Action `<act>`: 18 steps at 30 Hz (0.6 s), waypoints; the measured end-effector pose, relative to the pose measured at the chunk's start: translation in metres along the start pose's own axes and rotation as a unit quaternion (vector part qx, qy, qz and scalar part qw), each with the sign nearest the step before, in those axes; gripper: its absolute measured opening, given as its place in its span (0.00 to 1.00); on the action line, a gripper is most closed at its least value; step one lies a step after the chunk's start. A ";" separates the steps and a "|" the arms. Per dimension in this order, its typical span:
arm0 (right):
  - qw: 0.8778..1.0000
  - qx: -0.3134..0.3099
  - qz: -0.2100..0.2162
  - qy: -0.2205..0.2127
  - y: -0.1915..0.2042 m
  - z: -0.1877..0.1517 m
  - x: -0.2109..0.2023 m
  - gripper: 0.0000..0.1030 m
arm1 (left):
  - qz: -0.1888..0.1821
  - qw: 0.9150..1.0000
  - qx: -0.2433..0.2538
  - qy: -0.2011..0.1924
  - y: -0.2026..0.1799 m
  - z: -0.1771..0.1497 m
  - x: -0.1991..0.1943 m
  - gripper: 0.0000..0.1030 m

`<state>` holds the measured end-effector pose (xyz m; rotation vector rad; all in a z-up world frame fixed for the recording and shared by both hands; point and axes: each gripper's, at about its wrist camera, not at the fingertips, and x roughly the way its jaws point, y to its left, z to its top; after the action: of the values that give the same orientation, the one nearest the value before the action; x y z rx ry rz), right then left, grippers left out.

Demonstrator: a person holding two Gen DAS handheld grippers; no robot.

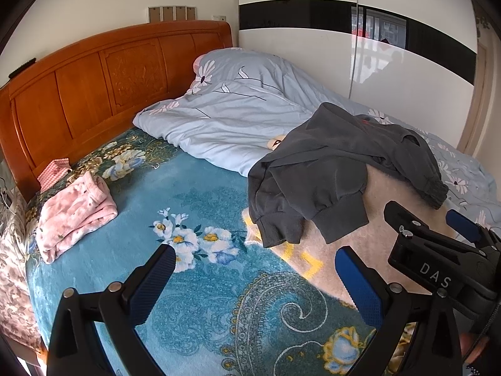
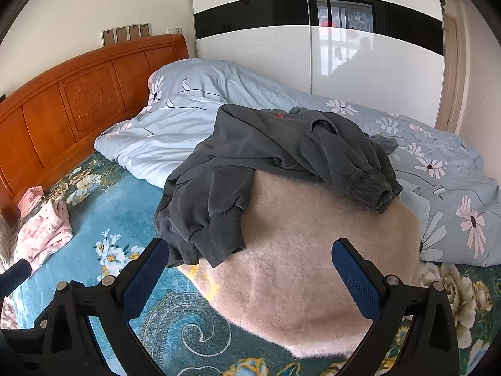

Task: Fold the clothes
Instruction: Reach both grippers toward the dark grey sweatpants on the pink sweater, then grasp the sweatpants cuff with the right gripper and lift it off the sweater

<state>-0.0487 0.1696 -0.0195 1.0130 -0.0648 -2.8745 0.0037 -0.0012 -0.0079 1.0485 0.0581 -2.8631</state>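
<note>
Blue-padded fingers of the left gripper (image 1: 255,269) stand wide apart over the teal floral blanket (image 1: 194,194), holding nothing; the right gripper (image 2: 247,264) is likewise spread and empty, its fingers framing the near edge of a fuzzy beige garment (image 2: 313,250) that lies flat on the blanket. In the left wrist view the right gripper's black body, marked "DAS", shows at the right edge, over the same beige garment (image 1: 375,219). A crumpled dark grey sweatshirt (image 2: 266,156) is heaped across the far side of the beige piece, one ribbed cuff hanging toward the camera and another bunched at the right; the same sweatshirt (image 1: 338,163) partly rests against a rumpled light-blue duvet (image 1: 235,112) with white flowers. Well apart, near the wooden headboard (image 1: 94,81), a folded pink floral garment (image 1: 72,213) sits on the blanket, with a small pink checked cloth (image 1: 53,172) just behind it. A white wardrobe (image 2: 313,56) with a black band stands beyond the bed.
</note>
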 end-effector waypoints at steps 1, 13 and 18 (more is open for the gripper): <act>1.000 0.001 0.003 0.001 0.000 0.000 0.000 1.00 | -0.001 1.000 -0.002 0.001 0.002 -0.001 0.000 1.00; 0.994 0.097 0.050 0.020 -0.061 0.000 0.034 1.00 | -0.016 0.994 -0.087 0.056 0.083 -0.062 -0.015 1.00; 0.966 0.222 0.130 0.023 -0.128 0.018 0.058 1.00 | -0.056 0.987 -0.143 0.042 0.129 -0.087 -0.036 1.00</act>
<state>-0.1139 0.2914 -0.0508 1.0389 -0.8067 -2.6443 0.0998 -0.1214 -0.0520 1.1357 0.5344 -2.7907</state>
